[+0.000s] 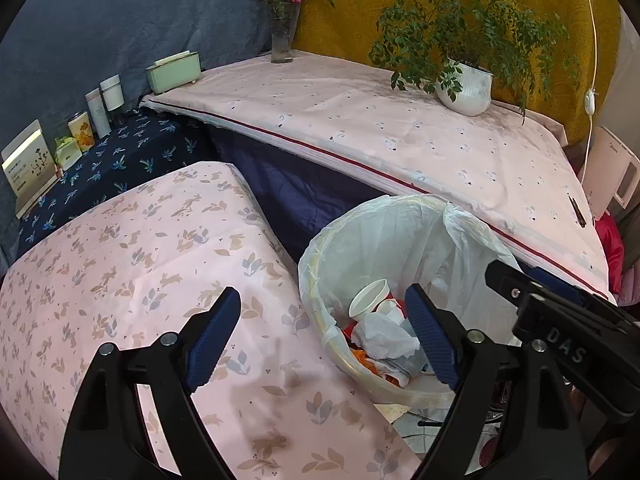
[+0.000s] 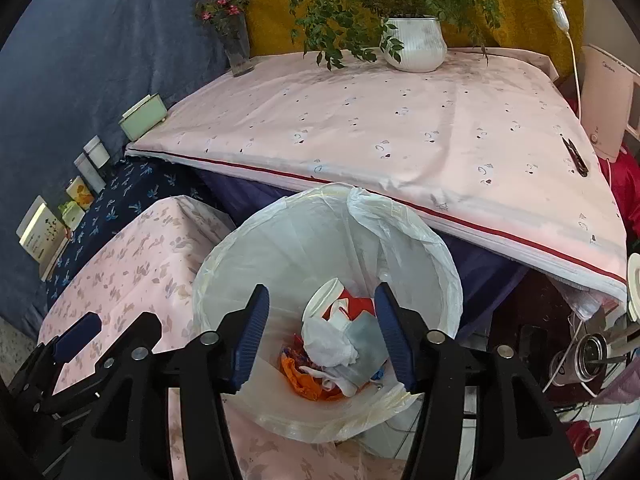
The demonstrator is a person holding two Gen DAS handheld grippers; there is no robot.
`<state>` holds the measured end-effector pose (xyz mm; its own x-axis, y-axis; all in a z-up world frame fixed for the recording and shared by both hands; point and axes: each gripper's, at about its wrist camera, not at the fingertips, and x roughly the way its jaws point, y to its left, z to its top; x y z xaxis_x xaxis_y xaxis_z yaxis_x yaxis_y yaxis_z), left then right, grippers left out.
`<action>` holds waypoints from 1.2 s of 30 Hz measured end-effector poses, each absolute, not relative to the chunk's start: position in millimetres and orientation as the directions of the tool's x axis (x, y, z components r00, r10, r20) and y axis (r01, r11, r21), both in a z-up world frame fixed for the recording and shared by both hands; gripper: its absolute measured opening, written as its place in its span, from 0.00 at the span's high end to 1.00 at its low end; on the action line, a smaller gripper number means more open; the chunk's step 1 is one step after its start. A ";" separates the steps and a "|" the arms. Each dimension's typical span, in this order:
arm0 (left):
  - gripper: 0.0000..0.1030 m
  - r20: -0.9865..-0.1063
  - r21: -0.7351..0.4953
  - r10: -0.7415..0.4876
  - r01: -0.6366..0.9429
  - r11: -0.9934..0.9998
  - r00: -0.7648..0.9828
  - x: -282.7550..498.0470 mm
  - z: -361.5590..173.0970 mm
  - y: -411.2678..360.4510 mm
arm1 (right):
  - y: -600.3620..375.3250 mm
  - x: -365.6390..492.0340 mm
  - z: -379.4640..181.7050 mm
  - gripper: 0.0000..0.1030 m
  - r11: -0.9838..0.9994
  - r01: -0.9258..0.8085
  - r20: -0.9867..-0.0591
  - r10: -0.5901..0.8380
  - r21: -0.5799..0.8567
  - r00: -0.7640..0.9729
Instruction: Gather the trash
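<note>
A round trash bin (image 1: 400, 208) (image 2: 280, 232) with a white plastic liner stands between two cloth-covered surfaces. Inside lie a white paper cup (image 1: 370, 296) (image 2: 322, 298), crumpled white tissues (image 1: 384, 340) (image 2: 332, 340) and an orange wrapper (image 2: 304, 380). My left gripper (image 1: 322, 292) is open and empty, straddling the bin's left rim and the floral pink cloth (image 1: 140, 260). Over the bin's mouth my right gripper (image 2: 323, 289) hangs open, nothing between its blue pads, the trash below it. Each gripper shows at the edge of the other's view.
A pink-sheeted table (image 1: 400, 132) with a red stripe runs behind the bin, bearing a potted plant (image 1: 466, 88), a flower vase (image 1: 283, 36) and a green box (image 1: 173, 72). Bottles and cards (image 1: 96, 112) line a dark blue cloth at left. Cables and clutter (image 2: 588, 356) lie at right.
</note>
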<state>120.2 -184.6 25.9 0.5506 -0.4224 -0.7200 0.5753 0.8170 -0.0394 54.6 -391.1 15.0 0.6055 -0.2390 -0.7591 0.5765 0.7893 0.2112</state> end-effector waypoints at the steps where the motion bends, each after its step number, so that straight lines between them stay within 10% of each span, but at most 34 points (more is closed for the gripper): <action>1: 0.20 -0.720 -0.041 -0.422 0.574 0.818 0.551 120.0 26.1 -183.7 | -391.4 51.2 16.6 0.39 0.784 0.583 -0.758 -0.246 0.211 0.605; 36: 0.09 -0.712 -0.007 -0.348 0.489 0.872 0.610 85.5 31.0 -113.5 | -332.5 -8.0 40.6 0.12 0.871 0.491 -0.749 -0.317 0.013 0.582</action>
